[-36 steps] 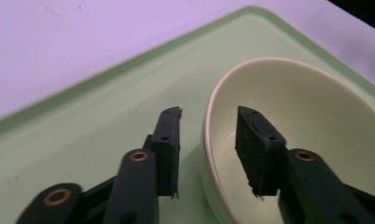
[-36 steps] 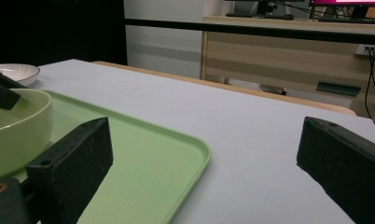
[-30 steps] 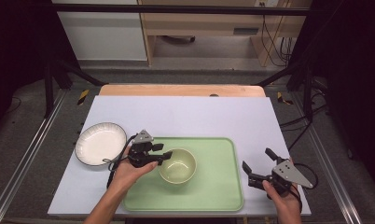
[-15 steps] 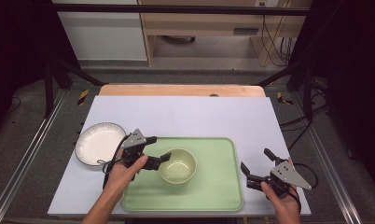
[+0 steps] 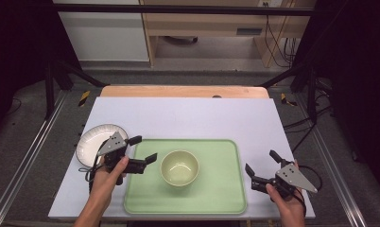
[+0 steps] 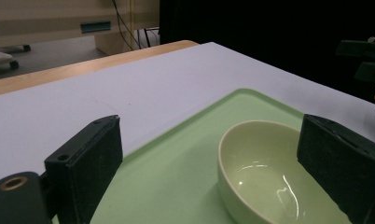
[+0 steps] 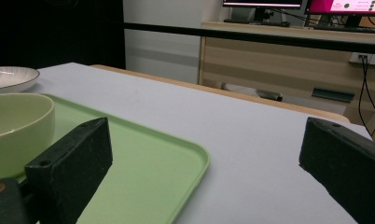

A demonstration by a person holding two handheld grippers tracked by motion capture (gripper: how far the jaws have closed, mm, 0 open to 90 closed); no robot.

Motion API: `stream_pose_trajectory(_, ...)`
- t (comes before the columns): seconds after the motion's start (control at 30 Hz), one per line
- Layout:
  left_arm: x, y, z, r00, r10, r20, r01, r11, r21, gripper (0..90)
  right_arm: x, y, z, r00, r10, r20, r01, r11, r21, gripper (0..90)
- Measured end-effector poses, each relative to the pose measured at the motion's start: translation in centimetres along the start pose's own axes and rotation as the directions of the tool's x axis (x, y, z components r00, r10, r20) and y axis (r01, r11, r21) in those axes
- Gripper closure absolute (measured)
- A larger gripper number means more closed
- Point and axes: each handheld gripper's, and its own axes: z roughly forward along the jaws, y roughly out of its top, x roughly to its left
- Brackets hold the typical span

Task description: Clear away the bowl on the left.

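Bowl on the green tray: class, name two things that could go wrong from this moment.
1. The left gripper, whose jaws have just been opening, sits close beside the bowl; a careless swing might knock it across the tray.
2. Backing away, it could bump the white plate right behind it.

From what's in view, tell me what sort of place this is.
Probably a lab or office workroom set up for recording: monitors on a wooden desk, loose cables, and a black frame around the table.

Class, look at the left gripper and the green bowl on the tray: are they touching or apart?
Apart. In the high view the left gripper, jaws open, sits left of the bowl, with bare tray between them.
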Motion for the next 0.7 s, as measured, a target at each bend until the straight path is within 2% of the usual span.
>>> stream_pose_trajectory(0.2,1.0,-0.9,-1.5,0.9984,0.009,-0.056,-0.01,0.9999,-0.007,5.5,-0.1,0.0,-0.1,1.0,0.0,0.004,0.0,1.0,-0.007,2.7)
stream_pose_trajectory(0.43,2.2,-1.3,-3.1,0.992,0.019,-0.125,-0.023,0.9992,-0.033,5.3,0.0,0.1,-0.1,0.9999,-0.012,0.002,0.012,1.0,-0.009,2.9)
stream_pose_trajectory(0.53,2.4,-1.6,-3.6,0.9899,0.033,-0.138,-0.038,0.9986,-0.035,5.3,-0.1,0.1,-0.1,0.9999,-0.013,0.004,0.013,1.0,-0.007,3.0)
stream_pose_trajectory(0.63,2.9,-1.8,-4.4,0.9914,0.029,-0.127,-0.035,0.9984,-0.044,5.3,-0.1,0.1,-0.1,0.9999,-0.01,0.003,0.01,1.0,-0.003,3.7)
stream_pose_trajectory(0.7,3.2,-2.0,-4.9,0.9888,0.021,-0.147,-0.029,0.9982,-0.053,4.6,-0.1,0.0,-0.1,0.9999,-0.013,0.0,0.013,1.0,-0.003,3.8)
